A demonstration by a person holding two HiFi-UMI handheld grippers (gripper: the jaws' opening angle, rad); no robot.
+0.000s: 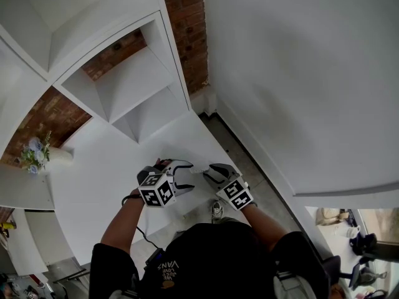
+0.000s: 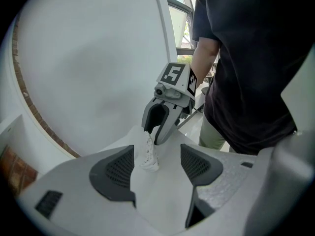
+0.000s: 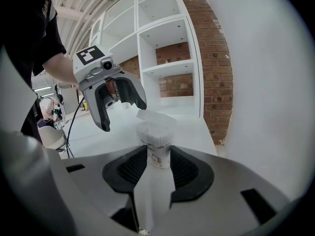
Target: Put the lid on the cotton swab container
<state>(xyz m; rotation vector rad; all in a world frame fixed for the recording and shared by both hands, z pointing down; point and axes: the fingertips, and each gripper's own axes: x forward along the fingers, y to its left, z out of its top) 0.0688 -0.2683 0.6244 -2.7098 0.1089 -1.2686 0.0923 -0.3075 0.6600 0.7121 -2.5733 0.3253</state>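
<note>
Right claw (image 3: 157, 157) grips the translucent cylindrical cotton swab container (image 3: 156, 132), left claw (image 2: 157, 154) wide.

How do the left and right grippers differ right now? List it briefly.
Jaws: the left gripper has its jaws wide apart, while the right gripper has its jaws closed on something.
Load: the left gripper has nothing between its jaws. The right gripper holds the container, whose lid sits tilted on top.
Contact: the left gripper stops short of the container, and the right gripper touches it.
Shared: both face the container over the white table.
</note>
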